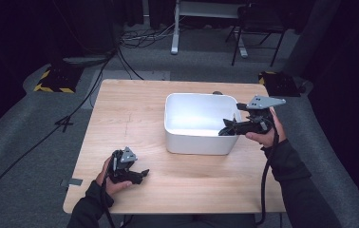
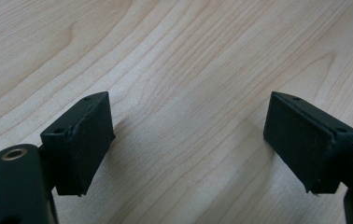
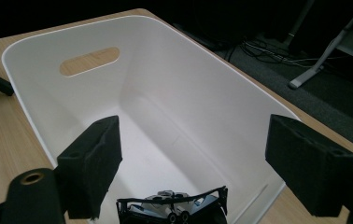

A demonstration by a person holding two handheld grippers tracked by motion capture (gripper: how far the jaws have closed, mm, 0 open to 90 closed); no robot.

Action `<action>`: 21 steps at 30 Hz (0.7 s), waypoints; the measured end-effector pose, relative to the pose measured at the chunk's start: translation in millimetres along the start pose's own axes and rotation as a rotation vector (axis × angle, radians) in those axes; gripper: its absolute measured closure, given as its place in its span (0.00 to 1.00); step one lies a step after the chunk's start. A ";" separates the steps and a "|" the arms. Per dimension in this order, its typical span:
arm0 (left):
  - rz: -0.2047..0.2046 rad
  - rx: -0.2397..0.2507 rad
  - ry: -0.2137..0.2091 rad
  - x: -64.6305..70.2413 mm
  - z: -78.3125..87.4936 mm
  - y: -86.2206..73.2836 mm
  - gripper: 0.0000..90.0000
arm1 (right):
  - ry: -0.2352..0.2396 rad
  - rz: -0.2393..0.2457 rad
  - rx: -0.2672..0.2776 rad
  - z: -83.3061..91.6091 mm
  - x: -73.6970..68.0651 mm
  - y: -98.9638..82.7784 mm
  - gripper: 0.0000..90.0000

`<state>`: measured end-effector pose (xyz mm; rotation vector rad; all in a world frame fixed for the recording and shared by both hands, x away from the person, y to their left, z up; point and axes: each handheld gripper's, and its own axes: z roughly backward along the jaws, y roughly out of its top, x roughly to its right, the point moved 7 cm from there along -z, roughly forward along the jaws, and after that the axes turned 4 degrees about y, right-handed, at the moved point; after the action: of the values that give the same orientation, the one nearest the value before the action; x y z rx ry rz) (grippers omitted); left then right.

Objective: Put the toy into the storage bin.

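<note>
Your right gripper [image 1: 228, 127] hangs over the right-hand rim of the white rectangular plastic tub [image 1: 196, 142], jaws spread wide and holding nothing. Straight below them, on the tub's floor against its near end wall, lies a small black wire-framed object with pale parts inside [image 3: 172, 207]; it is cropped at the picture's edge, so you cannot tell exactly what it is. It looks light and rigid, with thin open struts that could slip between the pads [image 3: 93, 165] or bend if squeezed hard. Judging from this, take it across its widest solid part, not by a single wire, and close gently. The tub's smooth walls slope inward, so come down steeply. Your left gripper [image 1: 137, 175] rests on the pale wooden table [image 1: 120, 109], well left of the tub, jaws equally wide and empty.
</note>
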<state>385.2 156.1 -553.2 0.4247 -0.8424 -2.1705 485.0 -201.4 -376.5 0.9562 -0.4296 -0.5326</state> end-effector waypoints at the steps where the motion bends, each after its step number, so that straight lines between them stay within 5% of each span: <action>1: 0.002 0.001 -0.002 0.2 -0.2 0.0 0.18 | 0.002 -0.005 0.002 1.6 -0.4 -0.2 0.22; 21: 0.000 0.001 0.000 0.1 -0.1 0.0 0.18 | -0.045 -0.006 0.024 28.8 8.0 -9.4 0.22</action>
<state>385.2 156.0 -553.3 0.4249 -0.8432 -2.1699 473.0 -229.3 -368.9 0.9705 -0.4749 -0.5566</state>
